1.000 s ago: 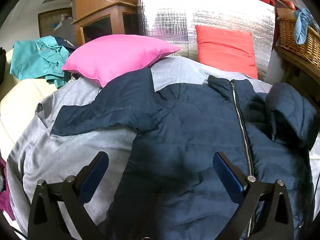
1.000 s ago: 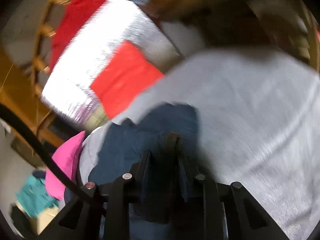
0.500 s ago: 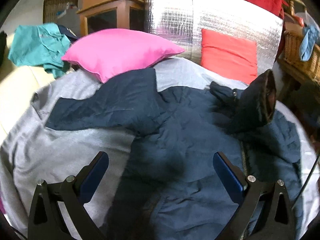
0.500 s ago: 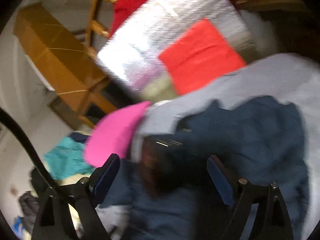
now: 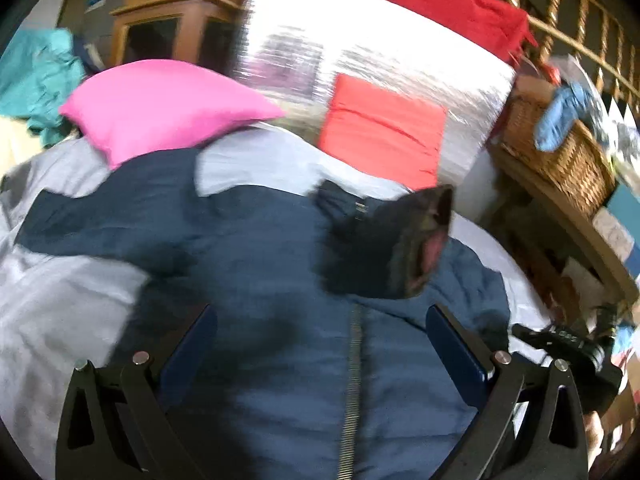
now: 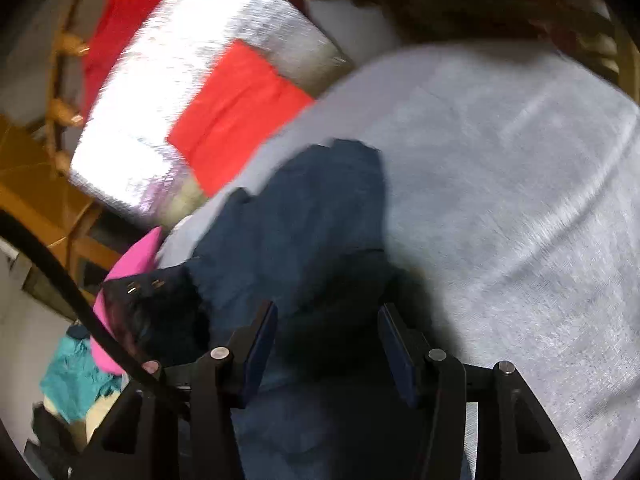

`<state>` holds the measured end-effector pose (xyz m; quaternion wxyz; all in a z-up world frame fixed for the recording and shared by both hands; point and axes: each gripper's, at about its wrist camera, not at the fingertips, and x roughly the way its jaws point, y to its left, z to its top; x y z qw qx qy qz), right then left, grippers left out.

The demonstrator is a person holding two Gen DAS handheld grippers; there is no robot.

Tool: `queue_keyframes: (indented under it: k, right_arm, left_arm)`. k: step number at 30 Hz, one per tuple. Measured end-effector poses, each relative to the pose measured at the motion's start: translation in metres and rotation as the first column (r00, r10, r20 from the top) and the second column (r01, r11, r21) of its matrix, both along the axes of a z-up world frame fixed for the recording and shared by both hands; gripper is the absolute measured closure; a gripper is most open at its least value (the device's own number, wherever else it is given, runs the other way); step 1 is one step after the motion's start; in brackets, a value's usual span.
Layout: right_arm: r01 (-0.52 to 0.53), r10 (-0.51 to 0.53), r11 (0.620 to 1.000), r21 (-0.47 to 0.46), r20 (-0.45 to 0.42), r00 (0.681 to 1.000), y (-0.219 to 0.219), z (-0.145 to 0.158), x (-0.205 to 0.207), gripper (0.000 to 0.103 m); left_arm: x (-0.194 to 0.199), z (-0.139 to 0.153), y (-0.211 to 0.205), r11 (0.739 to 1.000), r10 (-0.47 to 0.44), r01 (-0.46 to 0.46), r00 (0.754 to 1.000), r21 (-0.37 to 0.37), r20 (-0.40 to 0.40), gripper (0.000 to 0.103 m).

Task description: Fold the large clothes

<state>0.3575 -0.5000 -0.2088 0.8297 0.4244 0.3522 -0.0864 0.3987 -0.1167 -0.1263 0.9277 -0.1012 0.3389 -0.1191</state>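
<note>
A navy padded jacket (image 5: pixel 260 280) lies front up on a grey sheet (image 5: pixel 52 292), its zip (image 5: pixel 354 364) running toward me. Its left sleeve (image 5: pixel 100 216) stretches out to the left. Its right sleeve (image 5: pixel 396 248) is folded across the chest, cuff opening up. My left gripper (image 5: pixel 320 344) is open and empty, hovering over the jacket's lower front. My right gripper (image 6: pixel 326 344) is partly open and empty, just above the jacket's right side (image 6: pixel 304 216) beside the sheet (image 6: pixel 500 184). The right gripper's body also shows at the bed's right edge in the left wrist view (image 5: pixel 568 344).
A pink pillow (image 5: pixel 160 104) and a red cushion (image 5: pixel 384 132) lie at the head of the bed against a silver foil panel (image 5: pixel 360 60). A wicker basket (image 5: pixel 560 152) stands on a shelf at right. Teal clothes (image 5: pixel 32 76) lie at far left.
The right gripper let go of the right sleeve after carrying it over the chest, then moved back toward the jacket's right side, its jaws narrower now. The left gripper drifted right, still open.
</note>
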Motion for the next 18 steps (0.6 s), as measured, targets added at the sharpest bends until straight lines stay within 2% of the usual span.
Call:
queue_keyframes:
  k: [1, 5, 7, 9, 12, 13, 15, 17, 18]
  right_arm:
    - [-0.001, 0.001, 0.999, 0.032, -0.009, 1.000, -0.003, -0.004, 0.000, 0.052]
    - [-0.009, 0.015, 0.994, 0.108, -0.053, 0.998, -0.012, -0.016, 0.007, 0.052]
    - [-0.013, 0.021, 0.987, 0.162, -0.050, 0.999, -0.017, -0.019, 0.007, 0.052]
    - [-0.012, 0.020, 0.983, 0.181, -0.042, 0.999, -0.019, -0.019, 0.006, 0.052]
    - [-0.037, 0.042, 0.980, 0.197, -0.021, 0.999, -0.021, -0.016, 0.001, 0.052]
    - [-0.041, 0.046, 0.979, 0.201, -0.016, 0.999, -0.019, -0.013, 0.000, 0.052]
    - [-0.040, 0.041, 0.973, 0.227, -0.001, 0.999, -0.026, -0.011, -0.004, 0.052]
    - [-0.016, 0.011, 0.964, 0.267, 0.019, 1.000, -0.035, -0.009, -0.012, 0.052]
    - [-0.009, 0.002, 0.961, 0.277, 0.027, 1.000, -0.040, -0.008, -0.018, 0.052]
  left_arm:
    - [0.005, 0.002, -0.019, 1.000, 0.006, -0.005, 1.000, 0.029, -0.005, 0.000]
    - [0.035, -0.002, -0.076, 0.987, 0.054, -0.051, 0.998, 0.152, -0.017, 0.000]
    - [0.061, -0.015, -0.094, 0.961, 0.083, -0.067, 0.995, 0.267, -0.051, 0.000]
    - [0.087, -0.026, -0.094, 0.930, 0.133, -0.094, 0.987, 0.356, -0.087, 0.000]
    - [0.097, -0.026, -0.069, 0.915, 0.200, -0.151, 0.975, 0.373, -0.097, 0.000]
    - [0.094, -0.021, -0.057, 0.931, 0.201, -0.157, 0.974, 0.331, -0.102, 0.001]
    - [0.083, -0.011, -0.048, 0.958, 0.163, -0.136, 0.982, 0.254, -0.090, 0.001]
    - [0.069, -0.006, -0.062, 0.961, 0.100, -0.079, 0.993, 0.266, -0.065, 0.000]
    - [0.062, -0.009, -0.077, 0.963, 0.032, -0.009, 0.996, 0.271, -0.080, 0.000]
